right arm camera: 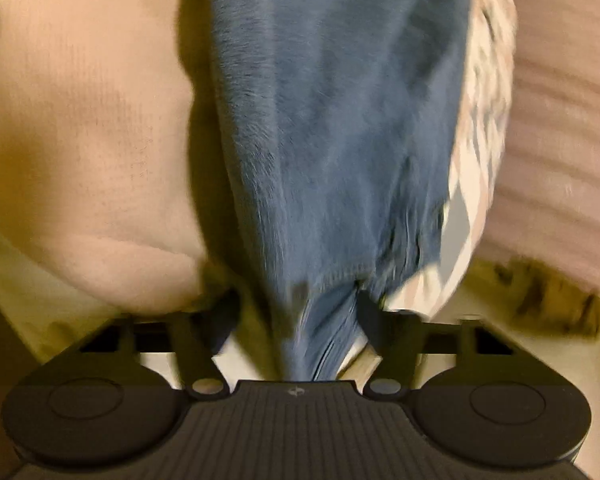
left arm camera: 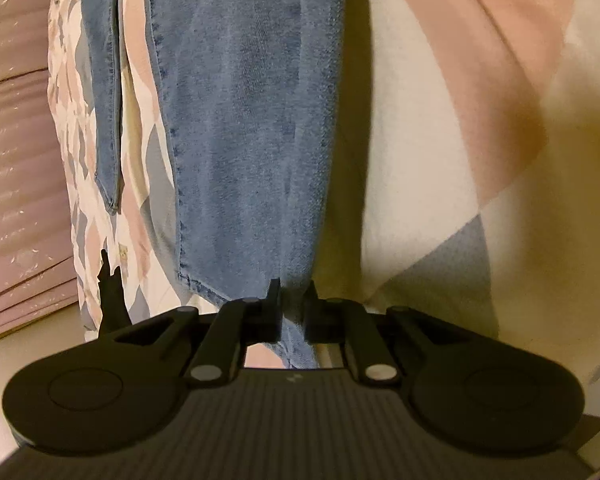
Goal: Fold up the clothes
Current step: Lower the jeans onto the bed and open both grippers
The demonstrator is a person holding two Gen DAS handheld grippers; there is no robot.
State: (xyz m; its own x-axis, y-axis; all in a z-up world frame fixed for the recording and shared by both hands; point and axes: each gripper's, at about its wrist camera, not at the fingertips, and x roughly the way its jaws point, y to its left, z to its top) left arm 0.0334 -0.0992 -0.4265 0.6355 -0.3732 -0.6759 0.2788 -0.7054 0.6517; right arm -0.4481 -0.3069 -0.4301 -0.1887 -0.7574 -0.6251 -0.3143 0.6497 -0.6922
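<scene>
A pair of blue denim jeans [left arm camera: 252, 120] lies on a patterned bed sheet [left arm camera: 440, 160] and runs away from the camera. Its other leg [left arm camera: 104, 100] shows as a narrow strip at the left. My left gripper [left arm camera: 292, 300] is shut on the near edge of the wide denim leg, with fabric pinched between the fingertips. In the blurred right wrist view the jeans [right arm camera: 340, 120] bunch into a narrow fold that passes between the fingers of my right gripper [right arm camera: 298, 312]. Those fingers stand wide apart and open; the right one touches the denim.
The sheet has pink, white and grey geometric patches [right arm camera: 80, 120]. A mauve quilted surface [left arm camera: 16, 140] rises at the left, and in the right wrist view the same mauve quilted surface [right arm camera: 560, 140] is at the right. A blurred tan furry shape [right arm camera: 548, 304] lies at the right.
</scene>
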